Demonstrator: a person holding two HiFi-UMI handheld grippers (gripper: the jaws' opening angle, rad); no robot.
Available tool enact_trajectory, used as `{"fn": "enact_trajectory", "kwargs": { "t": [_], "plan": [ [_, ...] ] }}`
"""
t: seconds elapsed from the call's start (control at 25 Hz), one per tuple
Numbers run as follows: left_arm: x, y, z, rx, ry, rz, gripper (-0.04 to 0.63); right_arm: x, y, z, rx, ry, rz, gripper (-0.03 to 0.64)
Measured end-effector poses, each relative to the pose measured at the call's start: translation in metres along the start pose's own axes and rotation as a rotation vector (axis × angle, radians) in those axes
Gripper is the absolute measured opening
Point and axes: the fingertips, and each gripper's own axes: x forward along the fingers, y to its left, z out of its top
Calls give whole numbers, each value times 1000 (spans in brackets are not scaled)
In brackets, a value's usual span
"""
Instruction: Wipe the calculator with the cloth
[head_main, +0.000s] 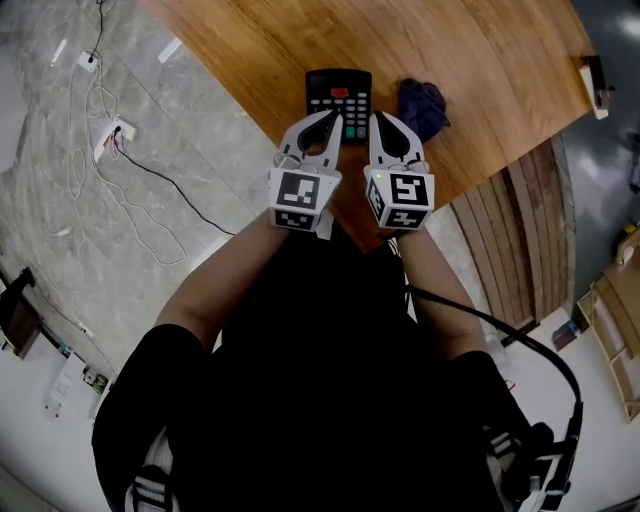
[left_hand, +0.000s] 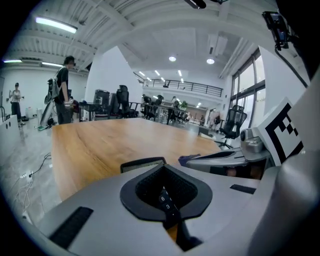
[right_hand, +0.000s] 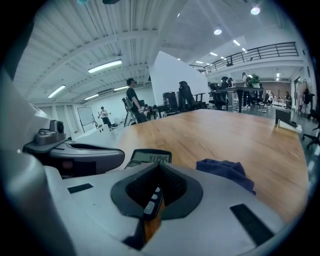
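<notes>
A black calculator (head_main: 338, 92) lies on the wooden table (head_main: 480, 60) near its front edge, with a crumpled dark blue cloth (head_main: 423, 108) just to its right. My left gripper (head_main: 333, 120) hovers over the calculator's near end, jaws shut and empty. My right gripper (head_main: 380, 122) hangs beside it, between calculator and cloth, also shut with nothing held. In the left gripper view the calculator (left_hand: 142, 164) sits just beyond the left gripper (left_hand: 164, 170). In the right gripper view the lit calculator display (right_hand: 150, 159) lies ahead of the right gripper (right_hand: 159, 166), and the cloth (right_hand: 225, 170) is to the right.
White cables and a power strip (head_main: 110, 135) lie on the marble floor left of the table. A small white box (head_main: 597, 85) sits at the table's far right edge. A person (left_hand: 62, 90) stands beyond the table, with office chairs (left_hand: 122, 102) behind.
</notes>
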Motion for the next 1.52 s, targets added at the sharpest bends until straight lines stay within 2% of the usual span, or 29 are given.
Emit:
{"fn": "enact_trajectory", "kwargs": {
  "t": [0.2, 0.36, 0.64, 0.76, 0.88, 1.04, 1.24, 1.4, 1.52],
  "plan": [
    [7, 7, -18, -27, 61, -14, 6, 19, 3, -22, -5, 101, 12, 15],
    [7, 12, -27, 1, 103, -13, 6, 25, -1, -38, -8, 171, -28, 15],
    [4, 9, -36, -28, 131, -61, 8, 26, -3, -40, -19, 185, -49, 15],
    [-1, 8, -36, -58, 128, -85, 73, 27, -4, -41, -15, 195, -49, 15],
    [-9, 16, -35, -76, 120, -74, 117, 28, -5, -43, -22, 204, -61, 14],
    [-18, 34, -37, -135, 120, -59, 127, 27, -12, -46, 4, 208, -94, 15],
    [-13, 41, -46, -229, 154, -100, 135, 27, -13, -46, 4, 200, -99, 15],
    [-14, 41, -47, -360, 162, -191, 136, 26, -13, -46, 19, 198, -103, 14],
    [-14, 35, -42, -396, 160, -245, 136, 27, -12, -45, 22, 192, -103, 15]
  ]
}}
